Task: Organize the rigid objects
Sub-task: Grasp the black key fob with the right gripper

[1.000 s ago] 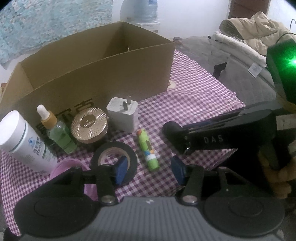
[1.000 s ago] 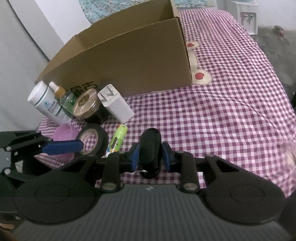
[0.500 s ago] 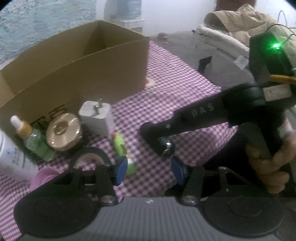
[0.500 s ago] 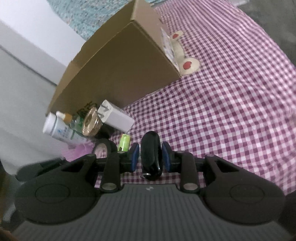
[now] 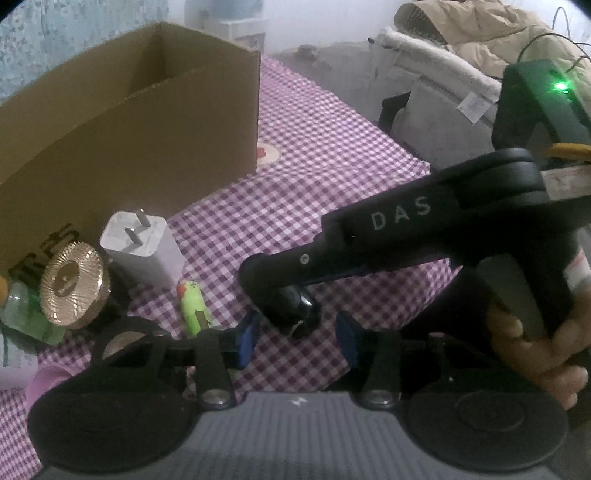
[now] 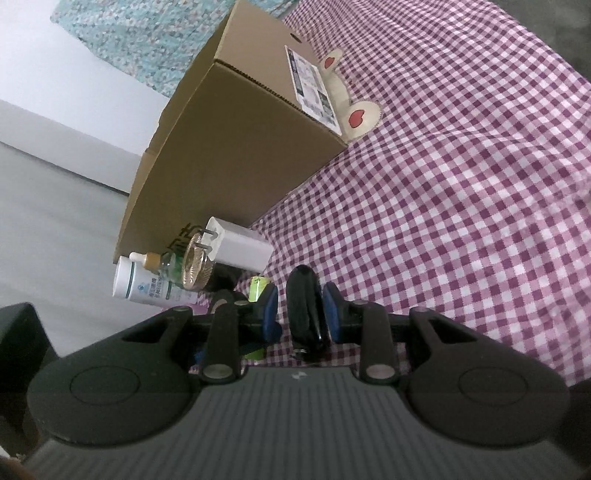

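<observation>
My right gripper [image 6: 300,314] is shut on a glossy black oval object [image 6: 306,308], held low over the checked cloth; it also shows in the left wrist view [image 5: 295,306] under the right gripper's black body. My left gripper [image 5: 299,338] is open and empty, right beside that object. On the cloth stand a white charger plug [image 5: 142,248], a gold-lidded jar [image 5: 72,284], a green tube [image 5: 194,308], a black tape roll [image 5: 122,336], a green dropper bottle [image 5: 22,314] and a white bottle [image 6: 142,288]. The open cardboard box [image 5: 129,133] stands behind them.
A pink cup [image 5: 48,380] sits at the left edge by the tape roll. The purple checked cloth [image 6: 461,206] spreads to the right of the box. A beige coat [image 5: 480,33] and a dark chair lie beyond the table's far right edge.
My right gripper has tilted and swung left and lower with the black object. My left gripper has shifted right, so that object now hangs between its open fingers.
</observation>
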Available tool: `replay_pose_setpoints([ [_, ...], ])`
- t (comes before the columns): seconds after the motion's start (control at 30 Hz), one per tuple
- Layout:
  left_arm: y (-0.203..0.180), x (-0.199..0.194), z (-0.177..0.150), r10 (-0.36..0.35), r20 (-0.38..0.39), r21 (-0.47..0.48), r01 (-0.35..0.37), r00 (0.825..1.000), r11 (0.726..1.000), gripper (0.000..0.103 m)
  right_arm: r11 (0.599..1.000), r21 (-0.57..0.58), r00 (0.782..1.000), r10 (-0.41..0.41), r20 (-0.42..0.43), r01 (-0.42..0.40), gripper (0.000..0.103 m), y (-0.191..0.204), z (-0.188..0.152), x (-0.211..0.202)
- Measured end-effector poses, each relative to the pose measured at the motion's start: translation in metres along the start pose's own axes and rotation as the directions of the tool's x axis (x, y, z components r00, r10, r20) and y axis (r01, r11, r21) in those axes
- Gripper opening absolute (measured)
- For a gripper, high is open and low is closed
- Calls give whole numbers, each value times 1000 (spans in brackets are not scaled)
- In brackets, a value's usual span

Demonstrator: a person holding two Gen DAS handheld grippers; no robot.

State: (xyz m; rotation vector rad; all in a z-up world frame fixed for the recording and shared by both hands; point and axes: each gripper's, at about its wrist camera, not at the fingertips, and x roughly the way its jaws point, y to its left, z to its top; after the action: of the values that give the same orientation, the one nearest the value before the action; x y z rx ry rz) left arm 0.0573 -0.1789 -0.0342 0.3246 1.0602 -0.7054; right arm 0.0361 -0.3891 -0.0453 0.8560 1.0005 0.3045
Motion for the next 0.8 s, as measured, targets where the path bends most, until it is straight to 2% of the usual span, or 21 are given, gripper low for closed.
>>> replay_pose_setpoints([
  [0.43, 4, 4, 1, 7, 1, -18, -7, 1000, 1000, 41, 1000, 1, 1000, 4, -28, -4, 25, 11, -2, 17],
  [0.57, 6, 3, 0, 20, 8, -23, -19, 1000, 1000, 31, 1000, 4, 1000, 2, -24, -2, 22, 11, 0, 20],
  [0.8, 7, 1, -1, 6, 13, -40, -6, 1000, 999, 28, 1000, -20, 1000, -21, -15, 20, 20, 14, 0, 21],
])
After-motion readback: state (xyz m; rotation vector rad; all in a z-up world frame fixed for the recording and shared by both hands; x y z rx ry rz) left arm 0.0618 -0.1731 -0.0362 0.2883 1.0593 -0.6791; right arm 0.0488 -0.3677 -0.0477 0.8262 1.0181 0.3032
